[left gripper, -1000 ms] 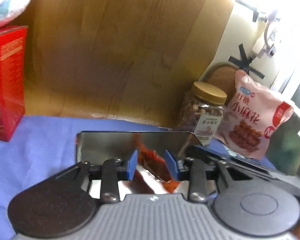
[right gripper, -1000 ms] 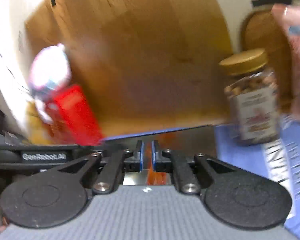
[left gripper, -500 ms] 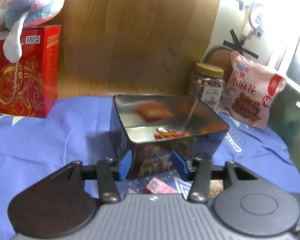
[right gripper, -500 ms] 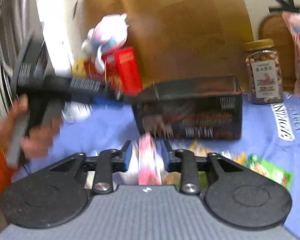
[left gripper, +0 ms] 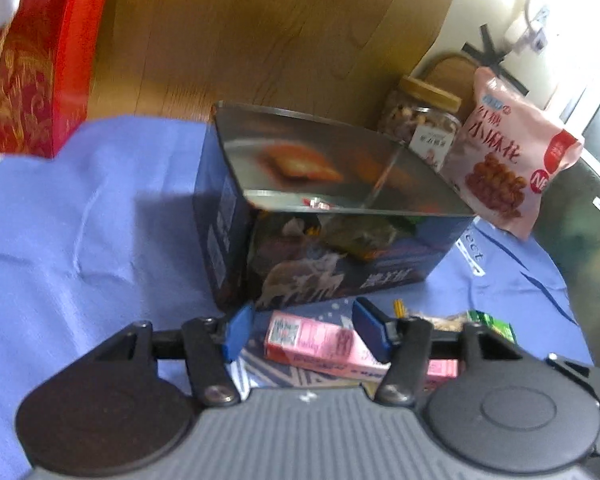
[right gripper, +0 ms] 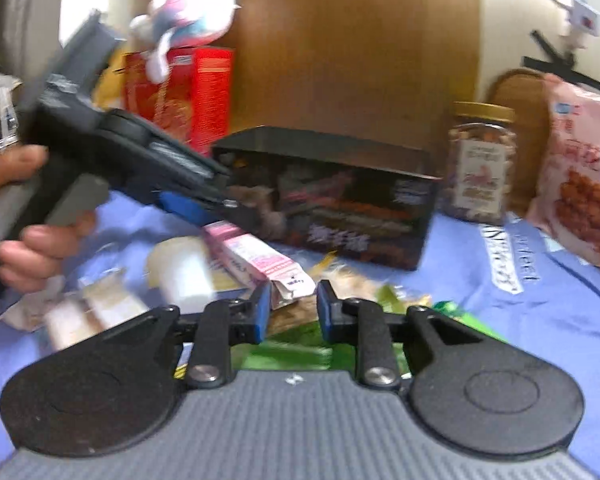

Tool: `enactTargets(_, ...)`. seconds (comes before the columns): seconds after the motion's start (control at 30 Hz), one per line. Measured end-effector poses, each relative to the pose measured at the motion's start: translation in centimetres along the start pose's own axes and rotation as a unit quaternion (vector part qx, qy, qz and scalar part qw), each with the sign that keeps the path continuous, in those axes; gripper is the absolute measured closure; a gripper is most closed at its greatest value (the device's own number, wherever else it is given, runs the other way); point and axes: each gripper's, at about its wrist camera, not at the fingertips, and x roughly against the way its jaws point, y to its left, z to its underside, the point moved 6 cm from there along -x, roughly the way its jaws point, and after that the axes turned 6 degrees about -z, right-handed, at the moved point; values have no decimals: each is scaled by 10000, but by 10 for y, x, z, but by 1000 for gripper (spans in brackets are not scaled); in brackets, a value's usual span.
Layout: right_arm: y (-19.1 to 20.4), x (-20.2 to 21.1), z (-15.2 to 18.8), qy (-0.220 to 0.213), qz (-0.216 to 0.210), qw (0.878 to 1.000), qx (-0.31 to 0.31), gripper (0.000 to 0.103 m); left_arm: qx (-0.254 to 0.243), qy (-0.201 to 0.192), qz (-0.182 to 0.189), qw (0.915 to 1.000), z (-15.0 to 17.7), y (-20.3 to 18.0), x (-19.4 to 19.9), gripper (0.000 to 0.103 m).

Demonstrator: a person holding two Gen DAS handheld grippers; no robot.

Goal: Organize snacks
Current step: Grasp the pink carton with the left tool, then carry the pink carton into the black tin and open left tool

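Observation:
A dark blue open tin (left gripper: 340, 256) stands on the blue cloth, with a red snack packet inside (left gripper: 318, 202). A pink carton (left gripper: 320, 344) lies in front of it. My left gripper (left gripper: 306, 334) is open, its jaws on either side of the carton's left end, above it. In the right wrist view the tin (right gripper: 340, 216) and the pink carton (right gripper: 260, 260) show again. My right gripper (right gripper: 290, 310) is open and empty, just short of the carton's torn end, over green packets (right gripper: 300, 348). The left gripper (right gripper: 140, 168) is held at the left.
A red gift box (left gripper: 32, 72) with a plush toy (right gripper: 188, 16) stands at the back left. A nut jar (left gripper: 424, 120) and a pink snack bag (left gripper: 512, 152) stand at the back right. Loose white and yellow snacks (right gripper: 180, 272) lie on the cloth (left gripper: 80, 220).
Both grippers have pulled back from the tin and dropped towards the loose snacks. The right gripper, shut a second ago, is now open. The left gripper has opened wider over the pink carton.

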Motion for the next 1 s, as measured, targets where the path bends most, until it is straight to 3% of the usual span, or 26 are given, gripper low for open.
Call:
enactTargets(0.23,7,-11,5,74,-10,9999,144,71,-96,-6,-178,9998,0,0,0,41)
enactTargets(0.3,8,-13,5,78,30,9997,236,66,-75,4,-201,9998,3,4,-1,41)
enactTargets(0.43,15,-9,4,30,98,9991,400,64,260,208,164,9993,8,11,-7,53)
enactTargets(0.5,15,-15,4,135,-33,9990,422,71,374,264,233,9987,9,10,-6,53)
enactTargets(0.6,19,-18,3,141,-98,9990,421,73,314,149,131,9993,7,6,2,53)
enactTargets(0.73,18,-4,-6,-147,-171,9993,301,73,355,-113,315,9988,-5,1,25,53)
enactTargets(0.87,16,18,-32,-681,-168,9968,374,73,298,-641,464,9964,-36,-7,52,55)
enactTargets(1.0,7,12,-68,-980,-99,9934,582,73,182,-952,316,9948,-76,-10,44,49)
